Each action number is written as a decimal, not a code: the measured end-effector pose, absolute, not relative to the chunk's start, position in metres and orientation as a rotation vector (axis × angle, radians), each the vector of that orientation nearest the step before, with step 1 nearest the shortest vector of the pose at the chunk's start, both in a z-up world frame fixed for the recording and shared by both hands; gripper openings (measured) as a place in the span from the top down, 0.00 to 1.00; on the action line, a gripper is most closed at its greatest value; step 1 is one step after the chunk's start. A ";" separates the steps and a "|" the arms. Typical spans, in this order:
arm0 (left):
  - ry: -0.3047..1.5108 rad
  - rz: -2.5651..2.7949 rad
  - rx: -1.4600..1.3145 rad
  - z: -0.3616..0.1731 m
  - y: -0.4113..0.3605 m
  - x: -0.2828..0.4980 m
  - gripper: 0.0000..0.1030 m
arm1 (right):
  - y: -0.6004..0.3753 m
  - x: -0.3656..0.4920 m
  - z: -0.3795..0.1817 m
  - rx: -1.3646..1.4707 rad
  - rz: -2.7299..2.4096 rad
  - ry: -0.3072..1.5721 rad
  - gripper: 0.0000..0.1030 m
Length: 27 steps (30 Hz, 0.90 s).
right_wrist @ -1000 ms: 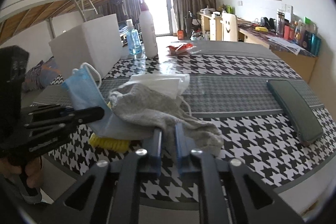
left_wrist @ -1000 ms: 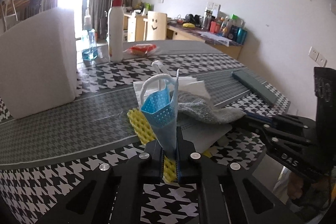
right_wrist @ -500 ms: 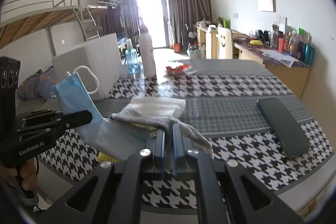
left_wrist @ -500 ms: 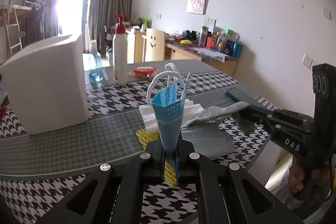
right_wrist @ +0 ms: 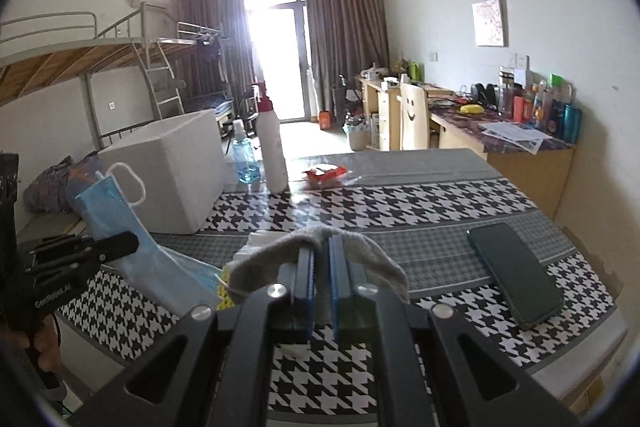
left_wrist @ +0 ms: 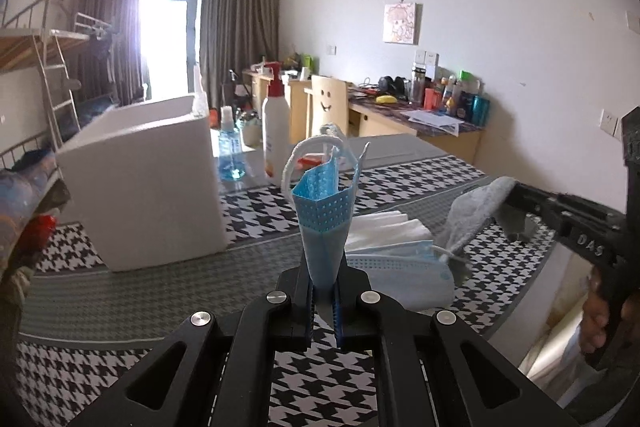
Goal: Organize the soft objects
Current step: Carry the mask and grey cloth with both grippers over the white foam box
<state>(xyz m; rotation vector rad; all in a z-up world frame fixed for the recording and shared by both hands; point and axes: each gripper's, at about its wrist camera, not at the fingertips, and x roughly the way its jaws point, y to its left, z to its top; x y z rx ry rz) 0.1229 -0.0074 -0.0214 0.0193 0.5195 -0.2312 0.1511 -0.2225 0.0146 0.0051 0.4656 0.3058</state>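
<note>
My left gripper (left_wrist: 324, 283) is shut on a blue face mask (left_wrist: 324, 219), which stands up from the jaws with its white ear loops on top. The same mask (right_wrist: 116, 211) hangs from the left gripper (right_wrist: 130, 241) at the left of the right wrist view. A grey cloth (right_wrist: 360, 253) drapes over my right gripper (right_wrist: 321, 247), which is shut on it above the table. From the left wrist view the cloth (left_wrist: 472, 215) trails down from the right gripper (left_wrist: 516, 193). A second blue mask (left_wrist: 404, 275), white tissues (left_wrist: 384, 229) and a yellow sponge (right_wrist: 224, 297) lie on the table.
A white foam box (left_wrist: 148, 183) stands open-topped at the left of the houndstooth table (right_wrist: 400, 203). Behind it are a white pump bottle (right_wrist: 272, 147), a blue spray bottle (right_wrist: 244, 157) and a red packet (right_wrist: 326, 175). A dark phone (right_wrist: 516, 275) lies at the right.
Both grippers have risen. The blue mask and the grey cloth have come up off the pile, and the second mask beneath them now shows on the table.
</note>
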 end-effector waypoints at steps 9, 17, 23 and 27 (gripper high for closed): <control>0.485 -0.182 0.023 -0.013 0.003 0.123 0.93 | -0.226 0.148 0.022 0.030 0.289 0.438 0.91; 0.482 -0.148 0.023 -0.008 0.007 0.133 0.93 | -0.225 0.157 0.025 0.062 0.330 0.439 0.91; 0.477 -0.130 0.024 0.000 0.011 0.141 0.93 | -0.219 0.163 0.031 0.069 0.361 0.435 0.91; 0.469 -0.110 0.034 0.006 0.012 0.144 0.93 | -0.214 0.168 0.035 0.069 0.378 0.437 0.91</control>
